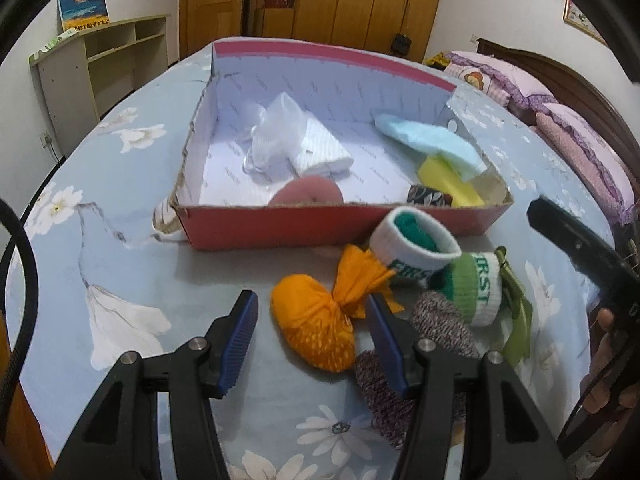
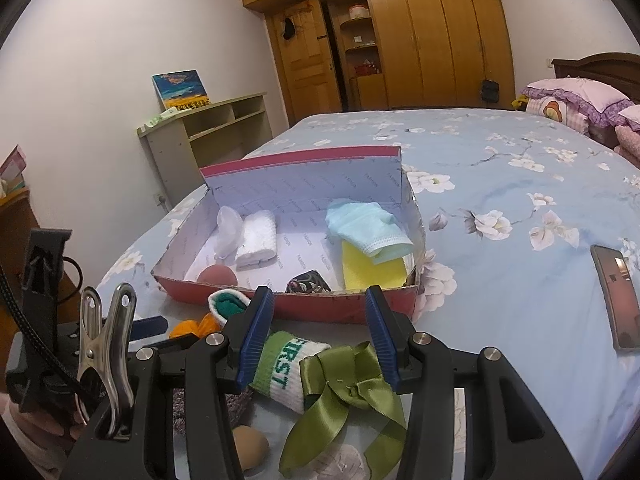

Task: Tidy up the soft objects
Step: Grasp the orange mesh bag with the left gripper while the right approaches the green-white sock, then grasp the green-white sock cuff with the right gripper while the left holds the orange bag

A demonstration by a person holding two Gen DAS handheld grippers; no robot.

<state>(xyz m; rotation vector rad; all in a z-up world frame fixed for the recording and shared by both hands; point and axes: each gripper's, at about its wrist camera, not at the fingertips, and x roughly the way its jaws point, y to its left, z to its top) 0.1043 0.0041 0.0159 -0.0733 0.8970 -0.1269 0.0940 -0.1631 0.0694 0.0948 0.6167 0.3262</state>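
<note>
On the flowered bed sheet, an orange cloth pouch [image 1: 316,332] lies between the blue pads of my left gripper [image 1: 310,316]. It sits close to the right pad, and the jaws stand open around it. My right gripper [image 2: 318,312] hovers open over a green-and-white "FIRST" sock [image 2: 280,372] and a green ribbon bow [image 2: 348,384], which rest on the sheet. A rolled white-and-green sock [image 1: 416,244] and a grey knitted sock [image 1: 440,320] lie beside them. Behind stands the red box [image 1: 280,228], holding a white cloth roll [image 1: 320,152], a light blue cloth [image 1: 432,140], a yellow sponge [image 1: 444,176] and a pink puff [image 1: 308,194].
A phone [image 2: 616,300] lies on the sheet to the right. A beige ball [image 2: 250,448] sits near the bed's front edge. Pink pillows [image 1: 520,88] are at the headboard, and a shelf unit [image 2: 212,128] stands by the wall on the left. Bare sheet stretches beyond the box.
</note>
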